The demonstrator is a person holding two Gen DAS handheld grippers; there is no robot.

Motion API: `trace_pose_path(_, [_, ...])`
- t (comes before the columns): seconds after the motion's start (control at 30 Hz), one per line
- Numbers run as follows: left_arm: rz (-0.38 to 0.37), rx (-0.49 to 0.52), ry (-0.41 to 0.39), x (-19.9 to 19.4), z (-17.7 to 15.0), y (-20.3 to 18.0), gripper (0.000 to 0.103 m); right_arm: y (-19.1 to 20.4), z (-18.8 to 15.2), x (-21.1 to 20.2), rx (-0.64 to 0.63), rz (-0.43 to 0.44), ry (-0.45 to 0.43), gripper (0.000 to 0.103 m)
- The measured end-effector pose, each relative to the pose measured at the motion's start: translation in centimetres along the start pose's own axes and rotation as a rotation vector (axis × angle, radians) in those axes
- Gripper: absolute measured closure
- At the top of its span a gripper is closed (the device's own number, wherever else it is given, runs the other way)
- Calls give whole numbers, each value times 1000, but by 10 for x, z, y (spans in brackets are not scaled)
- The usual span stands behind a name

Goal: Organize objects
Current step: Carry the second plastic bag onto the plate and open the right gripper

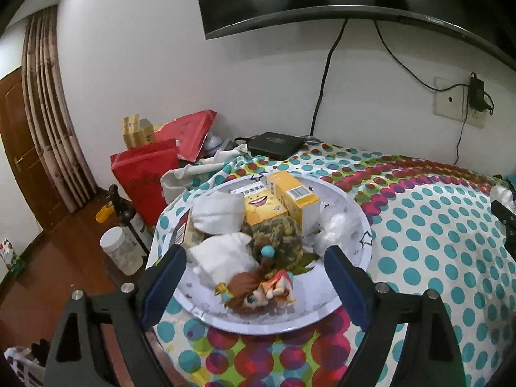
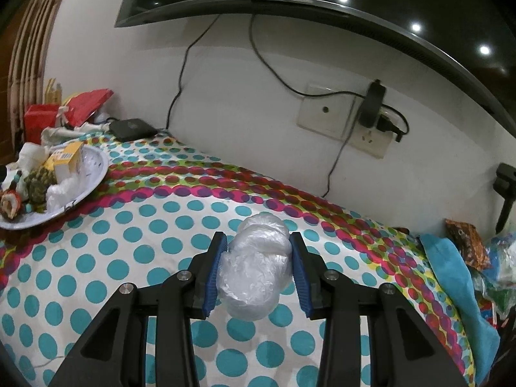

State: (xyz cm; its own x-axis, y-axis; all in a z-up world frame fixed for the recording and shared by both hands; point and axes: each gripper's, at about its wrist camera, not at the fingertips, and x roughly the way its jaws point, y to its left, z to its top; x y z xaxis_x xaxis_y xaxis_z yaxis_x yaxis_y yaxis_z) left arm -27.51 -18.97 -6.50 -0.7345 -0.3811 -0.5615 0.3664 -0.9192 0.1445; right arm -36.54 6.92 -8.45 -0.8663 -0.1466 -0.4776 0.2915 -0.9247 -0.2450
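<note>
Left gripper (image 1: 254, 277): held wide open over the near rim of the plate; nothing is pressed between its blue pads.
Plate (image 1: 350, 200): set on the dotted tablecloth (image 1: 419, 225) near its left edge, heaped with objects.
Doll (image 1: 258, 290): laid on the plate's near side, between the open fingers but touched by neither.
Yellow boxes (image 1: 290, 200): stood at the back of the plate, beside white wrapped bundles (image 1: 219, 213) (what is inside cannot be told).
Right gripper (image 2: 258, 258): closed on a crumpled clear plastic bag (image 2: 254, 271), which is squeezed between both pads above the cloth.
Black box (image 1: 275, 143): placed at the far edge of the table by the wall, well apart from the plate.
</note>
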Motion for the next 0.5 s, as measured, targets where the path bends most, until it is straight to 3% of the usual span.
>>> trace_pose_path(0.23, [-6,-42,19,1,-12,16,13,26,6,4,-32,49,17,66])
trace_pose_path(0.5, [-21,-118,58,2,-35,41,13,109,44,-8,-118,170,-36,66])
